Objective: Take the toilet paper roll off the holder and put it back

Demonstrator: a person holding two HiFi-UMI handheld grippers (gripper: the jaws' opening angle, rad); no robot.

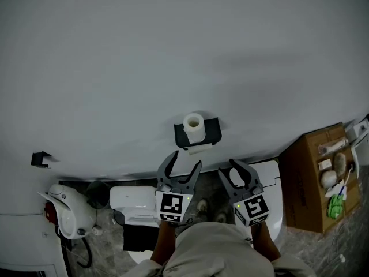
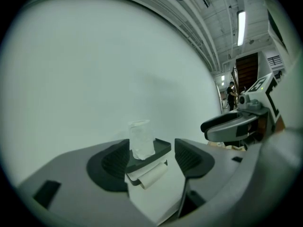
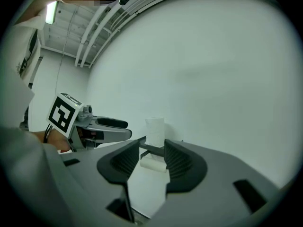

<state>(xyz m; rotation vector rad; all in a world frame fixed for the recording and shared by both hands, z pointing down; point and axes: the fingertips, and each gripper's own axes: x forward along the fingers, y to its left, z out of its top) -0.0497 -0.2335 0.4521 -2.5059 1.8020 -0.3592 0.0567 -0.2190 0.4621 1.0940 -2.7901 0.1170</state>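
A black holder is fixed to the pale wall. One white toilet paper roll stands upright on its top shelf, and a second roll hangs underneath. Both grippers hover in front of the holder and below it, touching nothing. My left gripper is open, and in its own view the holder and the upright roll show between its jaws. My right gripper is shut and empty; the upright roll shows in the narrow slit between its jaws, farther off.
A cardboard box with small items on top stands at the right. White bathroom fixtures sit low by the floor, and a white appliance is at the left. A small black hook is on the wall at the left.
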